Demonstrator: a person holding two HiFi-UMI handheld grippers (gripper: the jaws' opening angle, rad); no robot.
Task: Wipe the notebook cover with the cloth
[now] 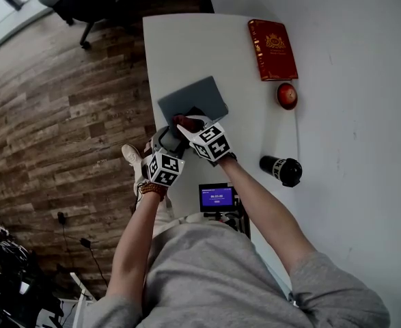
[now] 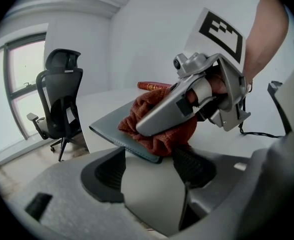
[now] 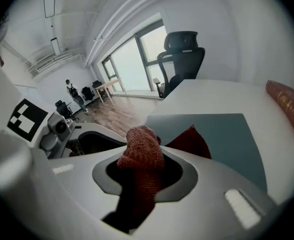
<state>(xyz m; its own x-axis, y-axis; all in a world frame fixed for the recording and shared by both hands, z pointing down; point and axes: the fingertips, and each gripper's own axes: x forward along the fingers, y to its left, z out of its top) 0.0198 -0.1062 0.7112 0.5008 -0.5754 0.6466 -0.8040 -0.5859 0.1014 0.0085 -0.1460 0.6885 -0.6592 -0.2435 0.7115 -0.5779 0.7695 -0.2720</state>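
A grey-blue notebook (image 1: 195,98) lies flat near the table's left edge. A red cloth (image 1: 185,119) sits bunched on its near corner. My right gripper (image 1: 188,124) is shut on the cloth (image 3: 139,151) and holds it down on the notebook cover (image 3: 222,134). My left gripper (image 1: 166,139) is just left of it at the notebook's near edge. In the left gripper view its jaws (image 2: 149,166) stand open, and the notebook's corner (image 2: 136,146) lies just beyond them without touching the pads. The cloth (image 2: 157,134) shows there under the right gripper's fingers (image 2: 177,104).
A red hardcover book (image 1: 272,48) lies at the far side of the white table (image 1: 350,115), with a red apple (image 1: 287,96) below it. A black cylinder (image 1: 282,170) lies on its side at the right. An office chair (image 2: 61,99) stands off the table's left edge.
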